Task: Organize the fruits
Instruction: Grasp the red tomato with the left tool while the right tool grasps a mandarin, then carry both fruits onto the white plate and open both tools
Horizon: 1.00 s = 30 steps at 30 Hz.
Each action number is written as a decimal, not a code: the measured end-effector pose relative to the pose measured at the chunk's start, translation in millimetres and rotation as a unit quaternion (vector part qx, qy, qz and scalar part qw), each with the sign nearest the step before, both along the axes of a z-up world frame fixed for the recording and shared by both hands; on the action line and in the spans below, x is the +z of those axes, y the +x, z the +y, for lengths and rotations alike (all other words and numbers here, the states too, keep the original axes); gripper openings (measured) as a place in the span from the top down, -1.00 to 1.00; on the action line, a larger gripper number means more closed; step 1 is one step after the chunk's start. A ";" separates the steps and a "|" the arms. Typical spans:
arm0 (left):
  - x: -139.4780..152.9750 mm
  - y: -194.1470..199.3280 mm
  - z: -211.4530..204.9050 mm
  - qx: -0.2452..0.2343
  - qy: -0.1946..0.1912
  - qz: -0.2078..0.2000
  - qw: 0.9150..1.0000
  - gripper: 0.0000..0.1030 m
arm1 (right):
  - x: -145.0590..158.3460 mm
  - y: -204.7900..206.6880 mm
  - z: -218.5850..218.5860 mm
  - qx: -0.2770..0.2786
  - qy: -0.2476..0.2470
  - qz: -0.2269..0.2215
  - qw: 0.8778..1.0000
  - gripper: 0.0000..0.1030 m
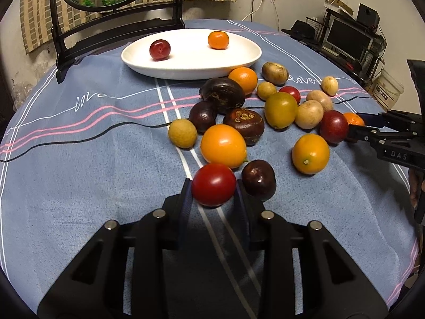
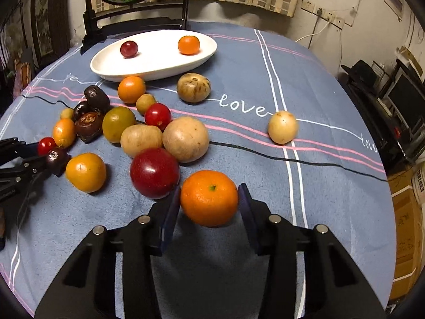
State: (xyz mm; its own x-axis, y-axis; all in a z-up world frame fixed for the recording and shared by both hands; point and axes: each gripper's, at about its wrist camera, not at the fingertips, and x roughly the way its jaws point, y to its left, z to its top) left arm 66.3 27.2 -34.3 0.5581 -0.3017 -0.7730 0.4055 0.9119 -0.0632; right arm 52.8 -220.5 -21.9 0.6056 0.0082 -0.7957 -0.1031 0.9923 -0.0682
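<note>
Both tongs had fruit between their fingers: the left gripper (image 1: pixel 213 194) pinched a red tomato (image 1: pixel 214 184) near the table's front edge, and the right gripper (image 2: pixel 209 199) straddled a tangerine (image 2: pixel 209 197), its left pad touching, the right one showing a thin gap. Only a dark red plum (image 1: pixel 159 49) and a small orange (image 1: pixel 218 40) lay on the white plate (image 1: pixel 186 66) at the far edge. Most fruit remained heaped on the tablecloth (image 1: pixel 79 172), so sorting looked barely begun.
</note>
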 end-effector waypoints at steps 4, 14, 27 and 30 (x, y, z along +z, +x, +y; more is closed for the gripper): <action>1.2 -0.6 -1.9 0.004 0.006 -0.004 1.000 0.38 | 7.9 -12.4 -1.6 0.000 0.030 -0.012 0.999 0.14; 46.1 -14.7 2.0 0.004 -0.011 -0.038 0.999 0.38 | 45.1 -37.0 -4.5 0.027 0.085 -0.059 0.994 0.13; 117.8 62.2 -31.4 0.024 -0.004 -0.065 0.998 0.38 | 116.5 30.3 31.5 0.089 0.108 -0.128 0.982 0.13; 106.5 104.4 -38.6 0.048 0.006 -0.045 0.998 0.38 | 110.0 76.0 40.7 0.085 0.106 -0.116 0.984 0.13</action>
